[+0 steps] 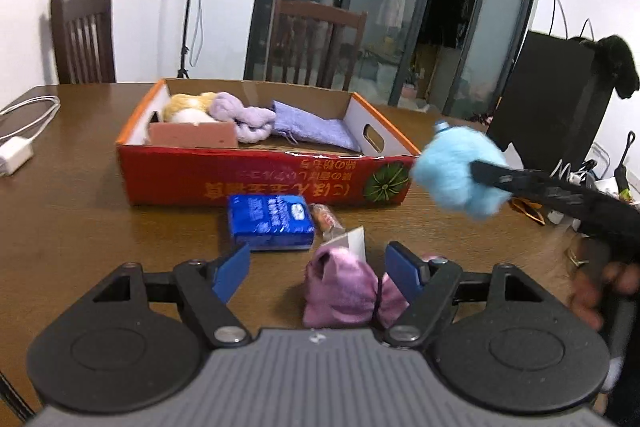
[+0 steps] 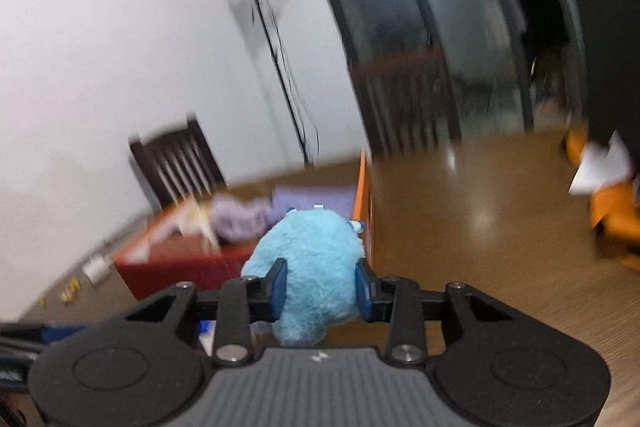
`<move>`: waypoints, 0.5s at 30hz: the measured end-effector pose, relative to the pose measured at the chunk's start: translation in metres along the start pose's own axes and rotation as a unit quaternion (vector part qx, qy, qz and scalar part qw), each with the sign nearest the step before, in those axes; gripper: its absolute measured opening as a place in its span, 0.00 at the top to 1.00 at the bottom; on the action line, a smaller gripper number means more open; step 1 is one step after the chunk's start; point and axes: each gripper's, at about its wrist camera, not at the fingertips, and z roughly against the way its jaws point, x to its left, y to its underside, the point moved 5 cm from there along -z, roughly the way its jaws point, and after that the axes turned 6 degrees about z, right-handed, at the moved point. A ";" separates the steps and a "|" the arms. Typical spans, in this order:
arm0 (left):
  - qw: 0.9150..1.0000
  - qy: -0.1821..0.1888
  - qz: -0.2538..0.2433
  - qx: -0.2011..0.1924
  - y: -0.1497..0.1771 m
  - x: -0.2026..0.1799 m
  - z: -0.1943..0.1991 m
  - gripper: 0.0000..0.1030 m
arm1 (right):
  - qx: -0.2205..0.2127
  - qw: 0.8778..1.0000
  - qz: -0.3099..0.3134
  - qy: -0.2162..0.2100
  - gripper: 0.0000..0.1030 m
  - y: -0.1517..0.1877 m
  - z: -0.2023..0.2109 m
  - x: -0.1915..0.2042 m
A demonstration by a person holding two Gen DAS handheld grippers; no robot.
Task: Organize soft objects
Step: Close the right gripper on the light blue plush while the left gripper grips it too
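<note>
between the blue pads of the right gripper [image 2: 321,289], low in the centre of the right wrist view, a fluffy blue plush toy [image 2: 310,273] is pinched, its fur bulging past both pads. in the left wrist view the same toy [image 1: 460,173] hangs at right of frame, clear of the table [image 1: 72,211], just beside the near right corner of the red cardboard box [image 1: 260,179]. the left gripper [image 1: 318,275], bottom centre, stands fairly wide with a pink cloth pouch [image 1: 344,291] between its pads; it touches the right-hand pad, but a firm hold does not show. a blue packet [image 1: 270,223] lies just beyond. the box already holds a lilac cloth [image 1: 244,119], a purple pouch [image 1: 316,127] and a yellow plush [image 1: 188,105]. judged step: carrying the blue toy to the box. next it must clear the wall, reach a free spot inside, then be let go.
</note>
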 end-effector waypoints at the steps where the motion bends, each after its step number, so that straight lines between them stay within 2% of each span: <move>1: 1.000 0.002 0.003 -0.002 0.005 0.000 0.009 0.26 | 0.000 1.000 0.000 -0.014 0.67 0.001 0.016 0.005; 3: 1.000 0.008 -0.001 -0.007 0.018 -0.003 0.027 0.26 | 0.014 0.999 -0.003 -0.043 0.67 0.010 0.039 0.015; 6: 1.000 0.025 -0.005 -0.007 0.040 -0.011 0.049 0.26 | 0.049 0.996 0.002 -0.073 0.66 0.042 0.068 0.037; 12: 0.998 0.051 -0.009 0.027 0.088 -0.023 0.069 0.27 | 0.123 0.989 -0.009 -0.083 0.65 0.109 0.093 0.062; 15: 0.997 0.059 -0.004 0.042 0.105 -0.027 0.072 0.27 | 0.129 0.988 -0.009 -0.083 0.60 0.121 0.102 0.069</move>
